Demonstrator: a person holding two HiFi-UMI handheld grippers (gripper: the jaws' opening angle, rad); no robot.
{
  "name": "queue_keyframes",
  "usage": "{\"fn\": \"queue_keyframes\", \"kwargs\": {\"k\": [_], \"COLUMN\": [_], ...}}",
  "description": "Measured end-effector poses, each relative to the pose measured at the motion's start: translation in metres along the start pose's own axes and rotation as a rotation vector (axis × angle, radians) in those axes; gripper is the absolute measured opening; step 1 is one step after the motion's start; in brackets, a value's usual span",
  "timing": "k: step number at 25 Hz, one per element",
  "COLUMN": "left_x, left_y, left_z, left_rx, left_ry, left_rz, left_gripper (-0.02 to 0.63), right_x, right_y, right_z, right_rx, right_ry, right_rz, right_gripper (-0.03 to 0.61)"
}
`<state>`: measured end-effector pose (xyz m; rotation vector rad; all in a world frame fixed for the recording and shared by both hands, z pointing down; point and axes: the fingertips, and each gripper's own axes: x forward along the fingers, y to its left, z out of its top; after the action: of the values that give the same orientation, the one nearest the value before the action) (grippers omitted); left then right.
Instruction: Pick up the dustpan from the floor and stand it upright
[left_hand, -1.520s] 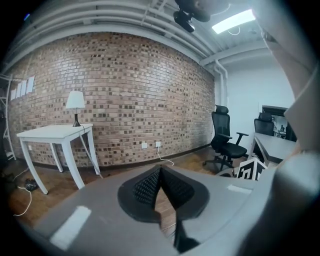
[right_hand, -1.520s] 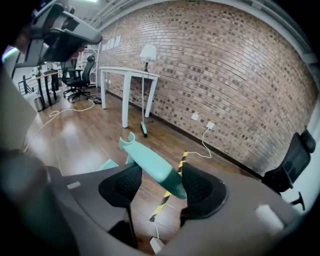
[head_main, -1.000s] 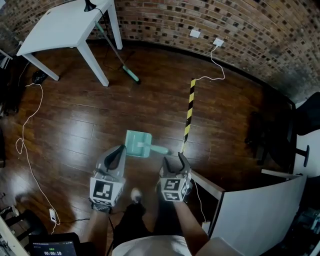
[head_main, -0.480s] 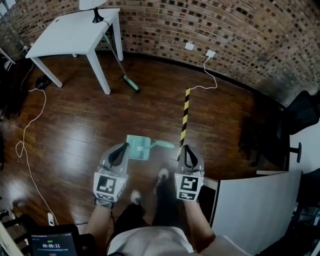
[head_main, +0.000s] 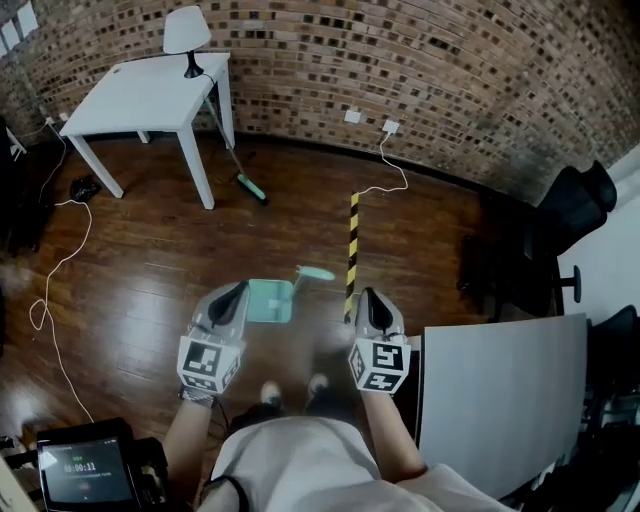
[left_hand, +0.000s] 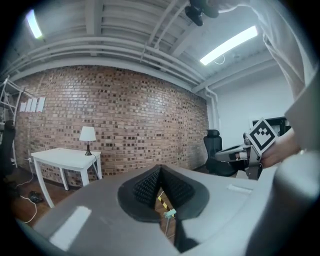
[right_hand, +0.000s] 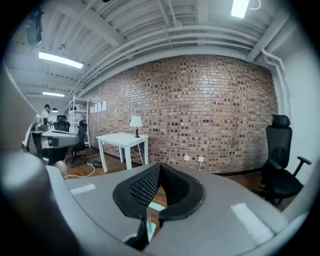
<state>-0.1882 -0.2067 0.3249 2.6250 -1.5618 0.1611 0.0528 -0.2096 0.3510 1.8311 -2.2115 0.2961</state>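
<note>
Head view, left to right. White table (head_main: 150, 95) with a lamp (head_main: 186, 35) sat far left by the brick wall, and a teal-headed broom (head_main: 248, 187) leaned on its near leg.

Left gripper (head_main: 238, 295) was held out level above the wood floor (head_main: 130, 270). Its jaws were together and nothing was between the pads; its own view confirmed this.

Teal dustpan (head_main: 268, 302) lay flat on the floor, just past the left gripper's tips and between the two grippers. Neither gripper touched it. Its handle (head_main: 316, 272) pointed right and away, ending just beside the yellow-black floor tape (head_main: 352, 250).

Right gripper (head_main: 368, 300) sat right of the tape, also raised off the floor. Its jaws had just been closing and were now together on nothing.

White board (head_main: 500, 390) stood at the lower right and a black office chair (head_main: 570, 215) at the far right. Both were well apart from the dustpan.

Handling, as a judgement:
- The dustpan looked like moulded plastic, so it should be light, stiff and not fragile.
- The smooth surface could slip in the pads, and the flat tray would likely swing if pinched off-centre.
- The best hold seemed to be the handle, close to where it joins the tray. It is narrow enough for the jaws and gives control of tilt.
- The thin front lip lay flush with the floor and looked a poor place to grab.
- The handle lay nearer the right gripper. Either gripper needed to open before going down.

Task not begun: the pan was flat and ungripped.
</note>
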Motion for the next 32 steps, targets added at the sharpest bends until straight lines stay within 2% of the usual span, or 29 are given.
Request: {"fn": "queue_keyframes", "kwargs": {"k": [2, 6, 10, 15, 20, 23, 28, 32], "left_x": [-0.009, -0.03, -0.046, -0.055, -0.06, -0.064, -0.072, -0.079], "left_y": [0.004, -0.012, -0.032, -0.054, -0.065, -0.065, -0.055, -0.033], "left_z": [0.014, 0.027, 0.051, 0.056, 0.059, 0.061, 0.032, 0.016], "left_rx": [-0.001, -0.085, -0.132, -0.097, -0.082, -0.078, -0.074, -0.063], "left_ry": [-0.016, -0.028, -0.086, -0.086, -0.09, -0.085, -0.019, 0.001], "left_rz": [0.013, 0.027, 0.032, 0.006, -0.012, -0.023, -0.041, -0.037], "left_gripper": [0.002, 0.002, 0.002, 0.0, 0.002, 0.001, 0.0, 0.002], "right_x": [-0.013, -0.053, -0.083, -0.1, -0.107, -0.112, -0.13, -0.142], "right_y": [-0.002, -0.017, -0.024, -0.029, -0.02, -0.018, -0.017, -0.014], "right_z": [0.013, 0.032, 0.045, 0.048, 0.062, 0.063, 0.047, 0.038], "right_rx": [0.032, 0.052, 0.108, 0.171, 0.12, 0.123, 0.108, 0.137], "right_ry": [-0.028, -0.067, -0.101, -0.129, -0.16, -0.149, -0.07, -0.055], "right_rz": [0.01, 0.037, 0.076, 0.074, 0.113, 0.116, 0.072, 0.034], "right_gripper": [0.014, 0.014, 0.013, 0.013, 0.014, 0.013, 0.012, 0.014]}}
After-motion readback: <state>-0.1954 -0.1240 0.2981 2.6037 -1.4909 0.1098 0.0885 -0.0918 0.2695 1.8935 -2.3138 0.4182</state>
